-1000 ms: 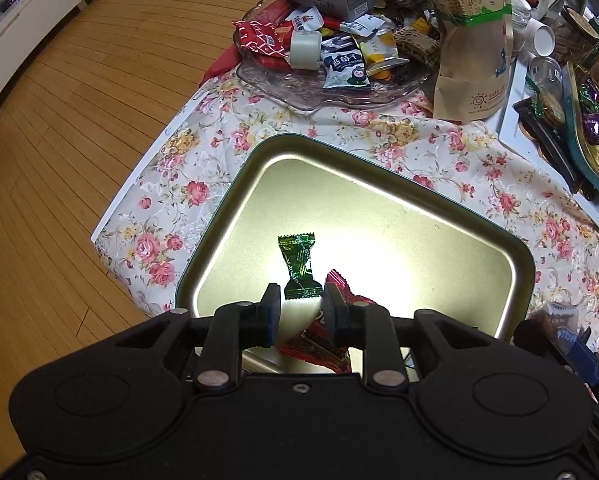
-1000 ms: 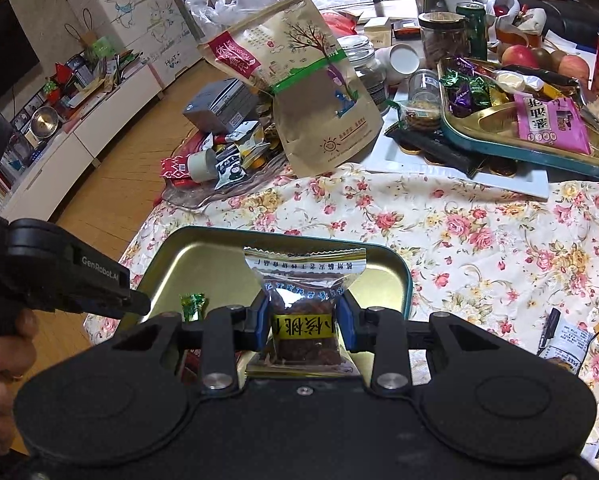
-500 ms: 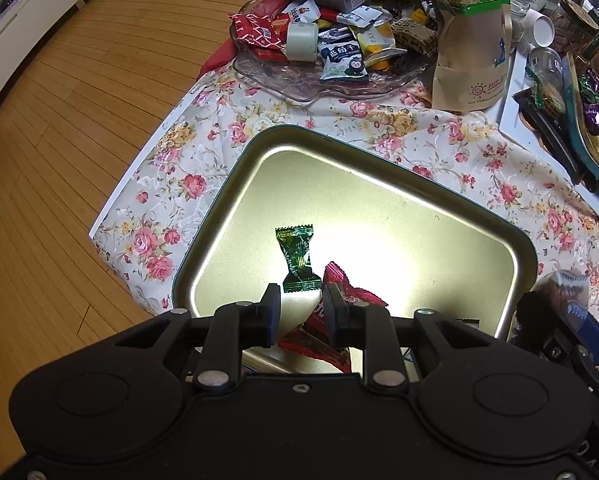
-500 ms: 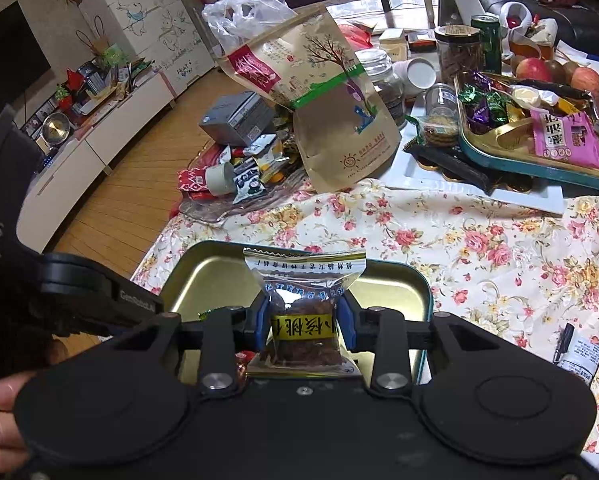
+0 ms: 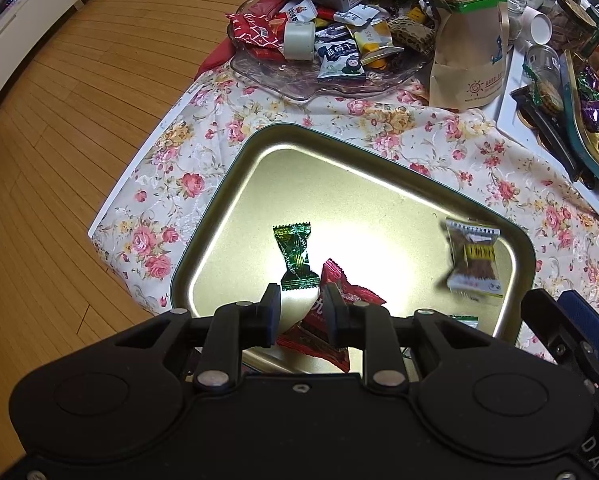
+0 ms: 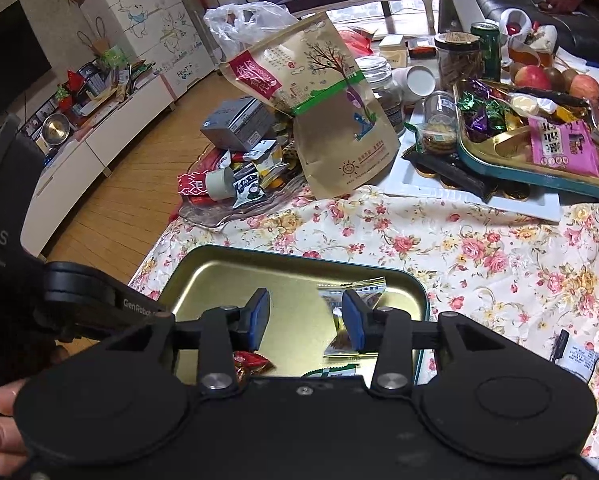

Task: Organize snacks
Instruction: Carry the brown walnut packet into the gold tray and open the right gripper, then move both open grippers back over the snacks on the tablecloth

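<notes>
My right gripper [image 6: 305,314] has just been opening its jaws — the walnut snack packet [image 5: 474,261] is free of the blue pads and sits blurred at the right side of the gold tin tray [image 5: 235,184] on the floral surface [image 5: 459,152]. My left gripper [image 5: 299,308] hangs above the tray's near edge, jaws slightly apart and gripping nothing, over a red snack packet [image 5: 355,298] beside a green wrapped candy [image 5: 295,256].
</notes>
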The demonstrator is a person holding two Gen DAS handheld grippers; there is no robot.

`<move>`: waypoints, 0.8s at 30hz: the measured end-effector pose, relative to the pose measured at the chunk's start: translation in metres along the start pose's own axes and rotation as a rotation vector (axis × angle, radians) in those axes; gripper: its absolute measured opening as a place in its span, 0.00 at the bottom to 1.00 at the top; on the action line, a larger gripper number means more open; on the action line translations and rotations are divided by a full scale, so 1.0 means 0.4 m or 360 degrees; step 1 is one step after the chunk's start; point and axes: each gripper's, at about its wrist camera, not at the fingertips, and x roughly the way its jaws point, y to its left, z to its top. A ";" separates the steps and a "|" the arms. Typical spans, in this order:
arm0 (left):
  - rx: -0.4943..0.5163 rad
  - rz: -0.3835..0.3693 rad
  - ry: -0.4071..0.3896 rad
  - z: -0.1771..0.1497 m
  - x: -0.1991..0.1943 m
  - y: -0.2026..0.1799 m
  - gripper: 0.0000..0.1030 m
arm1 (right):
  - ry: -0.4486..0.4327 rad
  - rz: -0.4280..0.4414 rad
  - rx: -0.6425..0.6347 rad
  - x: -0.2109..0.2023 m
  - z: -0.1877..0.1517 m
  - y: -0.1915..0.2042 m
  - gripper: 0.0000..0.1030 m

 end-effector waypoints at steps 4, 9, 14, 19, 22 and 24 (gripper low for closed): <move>0.0014 -0.0006 0.0003 -0.001 -0.002 -0.009 0.32 | 0.0002 -0.0017 0.0018 -0.002 0.001 -0.007 0.42; 0.0036 -0.0019 -0.0004 -0.002 -0.009 -0.026 0.32 | 0.0012 -0.0038 0.0035 -0.006 0.001 -0.021 0.42; 0.0071 -0.0052 0.0019 -0.009 -0.012 -0.055 0.32 | 0.0054 -0.0078 0.0082 -0.009 -0.002 -0.053 0.42; 0.0158 -0.0071 0.0021 -0.029 -0.020 -0.111 0.32 | 0.0093 -0.0149 0.0131 -0.021 -0.012 -0.105 0.42; 0.0230 -0.0095 0.0036 -0.045 -0.023 -0.158 0.32 | 0.0116 -0.0186 0.0186 -0.033 -0.019 -0.150 0.42; 0.0280 -0.0108 0.0048 -0.057 -0.023 -0.191 0.32 | 0.0132 -0.0215 0.0228 -0.044 -0.023 -0.182 0.42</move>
